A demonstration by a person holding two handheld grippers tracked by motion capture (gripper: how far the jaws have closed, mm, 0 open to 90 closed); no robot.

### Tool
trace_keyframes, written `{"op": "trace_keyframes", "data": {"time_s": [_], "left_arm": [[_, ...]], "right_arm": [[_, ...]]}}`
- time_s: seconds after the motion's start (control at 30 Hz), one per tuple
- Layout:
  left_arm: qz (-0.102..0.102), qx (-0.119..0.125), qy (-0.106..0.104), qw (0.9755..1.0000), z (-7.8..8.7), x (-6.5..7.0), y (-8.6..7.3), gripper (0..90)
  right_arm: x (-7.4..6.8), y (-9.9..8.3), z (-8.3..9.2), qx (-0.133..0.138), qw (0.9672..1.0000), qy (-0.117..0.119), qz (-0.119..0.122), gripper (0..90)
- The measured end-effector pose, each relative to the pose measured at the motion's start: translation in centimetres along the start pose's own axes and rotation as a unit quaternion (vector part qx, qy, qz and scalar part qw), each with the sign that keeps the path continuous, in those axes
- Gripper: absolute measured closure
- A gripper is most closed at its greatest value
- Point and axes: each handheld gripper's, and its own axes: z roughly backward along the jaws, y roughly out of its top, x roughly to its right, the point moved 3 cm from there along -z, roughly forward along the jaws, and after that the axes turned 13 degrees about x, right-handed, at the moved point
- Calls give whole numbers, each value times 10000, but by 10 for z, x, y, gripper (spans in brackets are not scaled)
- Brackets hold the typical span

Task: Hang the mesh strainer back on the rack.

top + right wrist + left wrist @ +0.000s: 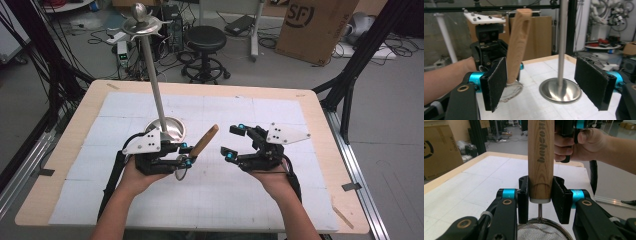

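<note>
The left gripper (188, 154) is clamped on the wooden handle (541, 162) of a small mesh strainer (541, 231), gripping just above the ferrule, with the handle slanting up over the white mat (225, 200) and the sieve bowl hanging low beside the hand. The right gripper (234, 142) faces it with nothing between its 2 jaws, which stand apart. Just behind the left gripper stands a steel hanging stand (152, 75), its round base (560, 91) on the mat. A good handover likely means the right gripper closing squarely on the upper handle, well above the left pads, before the left lets go.
</note>
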Motion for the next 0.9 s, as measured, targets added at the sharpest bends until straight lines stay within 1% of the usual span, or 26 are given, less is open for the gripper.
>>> {"op": "trace_keyframes", "data": {"time_s": [0.03,0.1,0.2,0.23,0.27,0.4,0.53,0.6,0.63,0.77,0.9], "left_arm": [[-15,-5,-20,10000,0,0,0,688],[-7,9,-34,10000,-2,1,1,688],[-3,14,-56,10000,-3,2,1,688],[6,9,-64,10000,-4,3,1,688],[-13,-2,-80,10000,-5,3,1,688],[-9,3,-107,9999,-7,4,0,689],[-13,-11,-118,9999,-8,4,0,688],[-16,27,-114,9999,-9,4,0,689],[-13,34,-122,9999,-9,5,0,688],[-17,34,-136,9999,-10,5,0,688],[-22,8,-156,9999,-10,5,0,688]], "right_arm": [[-1,-1,-2,-23,10000,62,47,308],[-4,-2,-6,-46,9998,165,43,311],[-6,-3,-10,-73,9996,266,-27,327],[-6,-4,-11,-58,9996,281,-8,343],[-6,-4,-12,-42,9994,336,-63,373],[-8,-5,-15,-36,9989,460,-79,402],[-10,-6,-19,-30,9986,527,-88,428],[-11,-7,-21,-8,9983,575,-95,446],[-12,-7,-21,-8,9980,613,-134,457],[-14,-8,-26,-12,9975,698,-93,490],[-14,-9,-27,-22,9970,775,-46,557]]}}
